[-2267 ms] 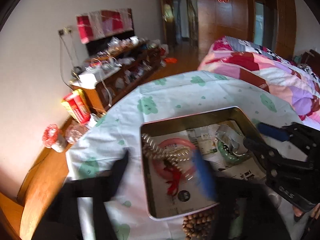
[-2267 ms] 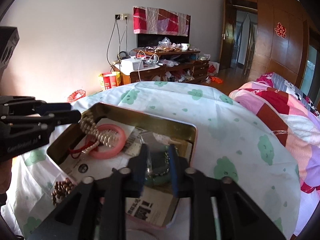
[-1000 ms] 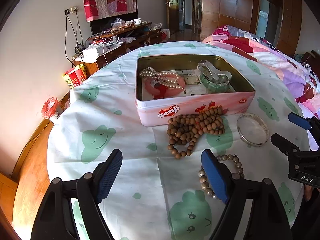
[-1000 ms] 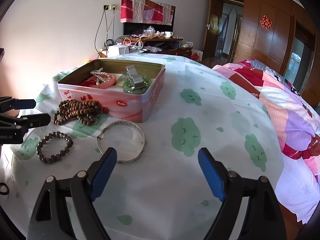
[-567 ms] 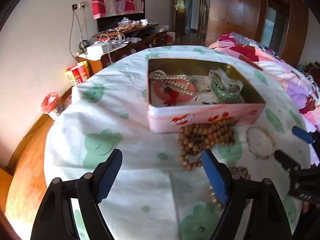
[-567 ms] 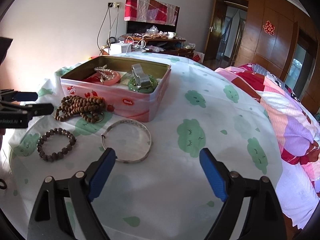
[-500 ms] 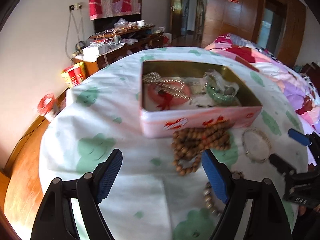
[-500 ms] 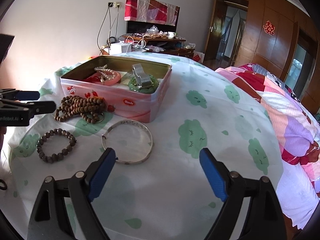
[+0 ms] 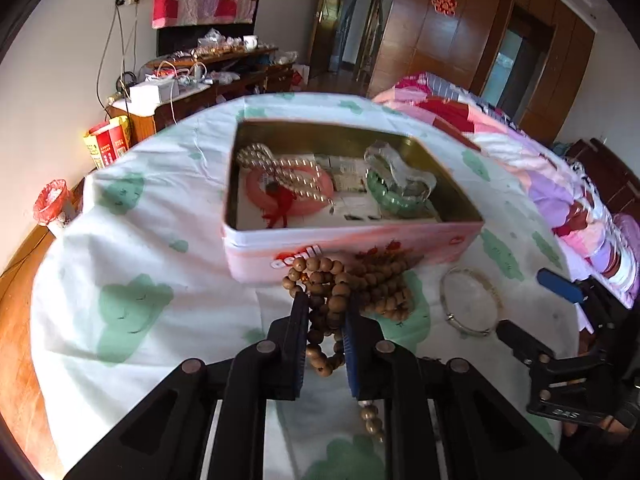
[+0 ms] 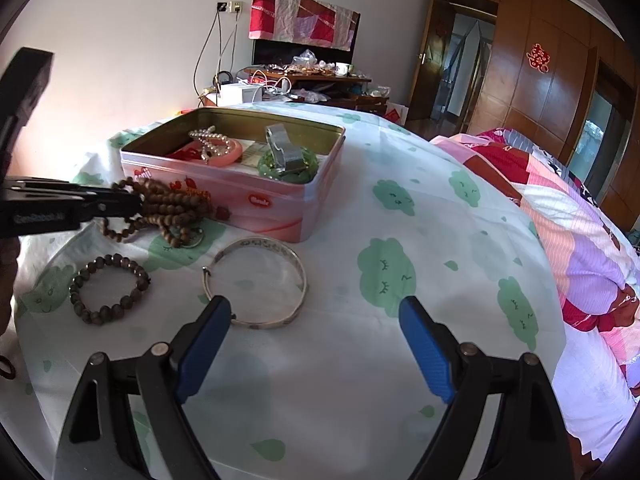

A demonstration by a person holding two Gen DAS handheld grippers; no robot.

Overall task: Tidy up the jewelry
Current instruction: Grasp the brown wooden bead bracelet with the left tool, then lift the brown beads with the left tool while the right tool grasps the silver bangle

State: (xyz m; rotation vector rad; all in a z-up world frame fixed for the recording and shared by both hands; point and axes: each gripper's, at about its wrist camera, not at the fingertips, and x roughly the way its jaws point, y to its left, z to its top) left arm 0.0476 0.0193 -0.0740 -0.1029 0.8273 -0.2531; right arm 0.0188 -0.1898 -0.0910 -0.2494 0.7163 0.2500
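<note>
While the left gripper (image 9: 326, 320) closes its jaws, strands of the wooden bead necklace (image 9: 352, 284) sit between the blue pads, which pinch them from both sides. That necklace is heaped on the table against the near wall of the pink tin (image 9: 348, 248); part of it hangs between the fingers toward the camera. From the right wrist view the same gripper reaches in from the left edge, its tip buried in the bead pile (image 10: 168, 204).

The right gripper (image 10: 316, 344) hovers over the near part of the table with its jaws spread wide and nothing between them. Its left pad (image 10: 204, 340) lies just beside the near rim of the silver bangle (image 10: 256, 280); whether it touches cannot be told.

The tin stands open near the middle of the round table, which is covered by a white cloth with green cloud prints (image 10: 384, 272). Inside the tin, toward its left end, a pearl strand (image 9: 280, 172) lies across a pink bangle (image 9: 288, 196) with a red tassel. Toward its right end, a green bead bracelet (image 10: 288, 168) lies with a silver metal band (image 10: 282, 148) on top. Printed paper lines the bottom.

A dark bead bracelet (image 10: 108, 288) lies flat near the table's left edge, apart from the silver bangle.

A bed with a patchwork quilt (image 10: 580, 240) adjoins the table's right side.
</note>
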